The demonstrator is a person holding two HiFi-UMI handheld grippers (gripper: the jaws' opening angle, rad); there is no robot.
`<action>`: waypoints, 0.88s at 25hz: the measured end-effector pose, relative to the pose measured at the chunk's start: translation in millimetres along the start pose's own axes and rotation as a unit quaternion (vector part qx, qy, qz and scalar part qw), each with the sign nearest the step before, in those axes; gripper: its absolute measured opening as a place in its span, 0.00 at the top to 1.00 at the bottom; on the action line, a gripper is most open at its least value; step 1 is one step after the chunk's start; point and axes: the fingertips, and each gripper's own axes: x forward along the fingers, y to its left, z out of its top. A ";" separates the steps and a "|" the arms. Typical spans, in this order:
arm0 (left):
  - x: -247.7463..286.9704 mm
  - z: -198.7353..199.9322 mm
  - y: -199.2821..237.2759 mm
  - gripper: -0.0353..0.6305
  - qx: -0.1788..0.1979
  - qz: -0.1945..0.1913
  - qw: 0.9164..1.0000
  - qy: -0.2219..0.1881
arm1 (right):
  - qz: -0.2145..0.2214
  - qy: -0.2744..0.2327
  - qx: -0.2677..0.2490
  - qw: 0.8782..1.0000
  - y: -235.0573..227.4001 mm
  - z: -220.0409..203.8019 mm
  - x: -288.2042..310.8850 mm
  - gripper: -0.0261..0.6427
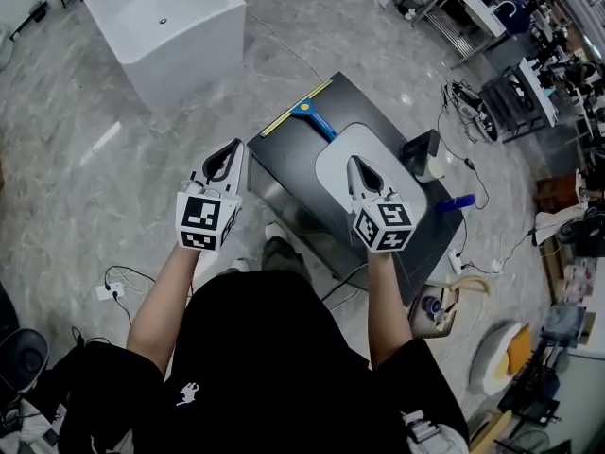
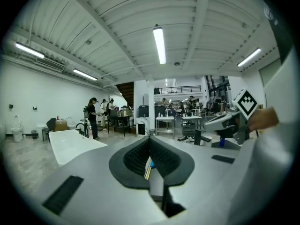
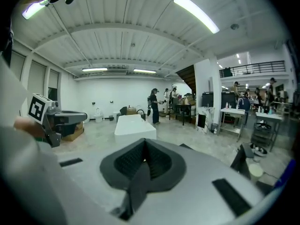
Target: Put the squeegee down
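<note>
Observed: the left grey two-jaw gripper (image 1: 235, 148) is held out ahead of the torso, roughly level, with its black ribbed pads closed tip to tip and nothing gripped. The right grey two-jaw gripper (image 1: 353, 163) is likewise extended, jaws pressed together, empty. The bare left forearm (image 1: 156, 303) and bare right forearm (image 1: 384, 310) reach forward, well apart.

Seen only as a thin sliver between dark ribbed fingers (image 2: 133, 158): blue-handled, yellow-bladed squeegee (image 2: 148, 167). Cut by the top edge: white rectangular bathtub (image 1: 184, 60). Distant people too small to tell.
</note>
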 end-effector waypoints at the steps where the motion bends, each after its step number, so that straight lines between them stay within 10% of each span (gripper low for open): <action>1: -4.8 2.3 0.1 0.94 0.001 -0.004 1.000 -0.004 | -0.007 -0.007 0.004 1.000 3.7 2.8 -8.7 0.96; 22: -36.4 42.3 -37.3 0.94 0.003 -0.022 0.999 -0.042 | -0.072 -0.083 0.029 0.994 15.9 45.3 -116.5 0.96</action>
